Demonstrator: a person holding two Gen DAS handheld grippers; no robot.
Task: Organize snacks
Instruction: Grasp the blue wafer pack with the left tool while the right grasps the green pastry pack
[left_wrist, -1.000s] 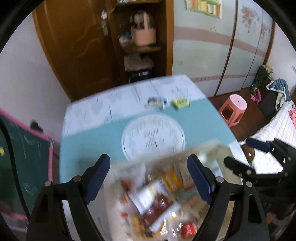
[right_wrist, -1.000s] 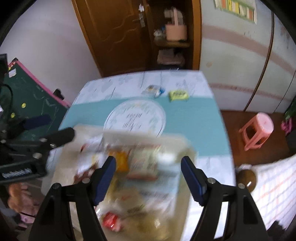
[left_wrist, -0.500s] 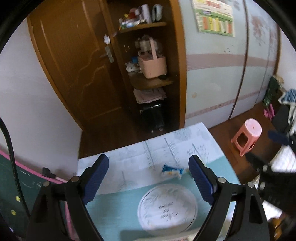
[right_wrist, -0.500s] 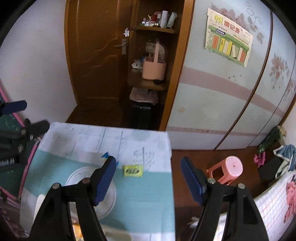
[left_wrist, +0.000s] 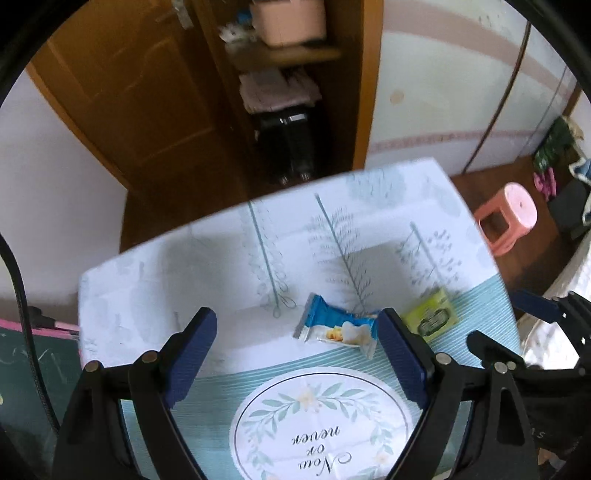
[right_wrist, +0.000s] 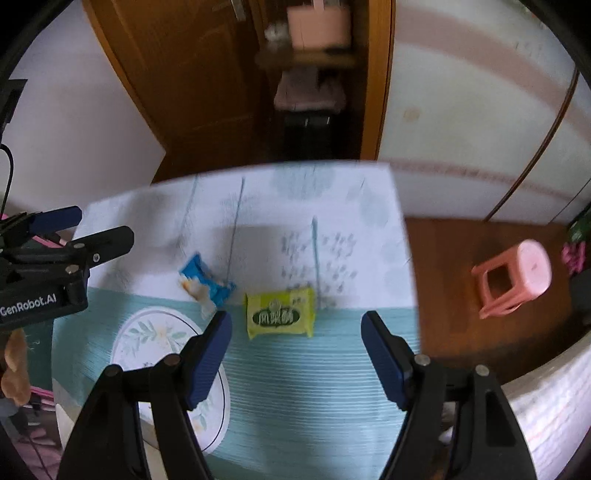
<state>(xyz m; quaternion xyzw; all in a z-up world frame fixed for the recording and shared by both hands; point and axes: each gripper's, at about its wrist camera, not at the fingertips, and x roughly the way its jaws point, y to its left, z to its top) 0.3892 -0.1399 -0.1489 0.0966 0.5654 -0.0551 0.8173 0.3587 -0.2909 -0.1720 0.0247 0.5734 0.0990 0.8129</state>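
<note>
A blue snack packet (left_wrist: 338, 327) lies on the table's patterned cloth (left_wrist: 258, 258), and a yellow-green snack packet (left_wrist: 432, 317) lies to its right. My left gripper (left_wrist: 299, 354) is open and empty, hovering just short of the blue packet. In the right wrist view the yellow-green packet (right_wrist: 280, 315) lies just ahead of my open, empty right gripper (right_wrist: 295, 350), with the blue packet (right_wrist: 205, 282) to its left. The left gripper (right_wrist: 74, 240) shows at that view's left edge. The right gripper's fingers (left_wrist: 535, 306) show at the right of the left wrist view.
A round white print (left_wrist: 321, 424) marks the teal cloth near me. A pink stool (right_wrist: 513, 277) stands on the wooden floor right of the table. A wooden door and a shelf unit (left_wrist: 288, 74) stand beyond the far edge. A green board (left_wrist: 22, 369) is at the left.
A tray of mixed snacks under both grippers one second ago is out of view. Both grippers tilted up toward the far wall, then came back down over the two packets, closer to them.
</note>
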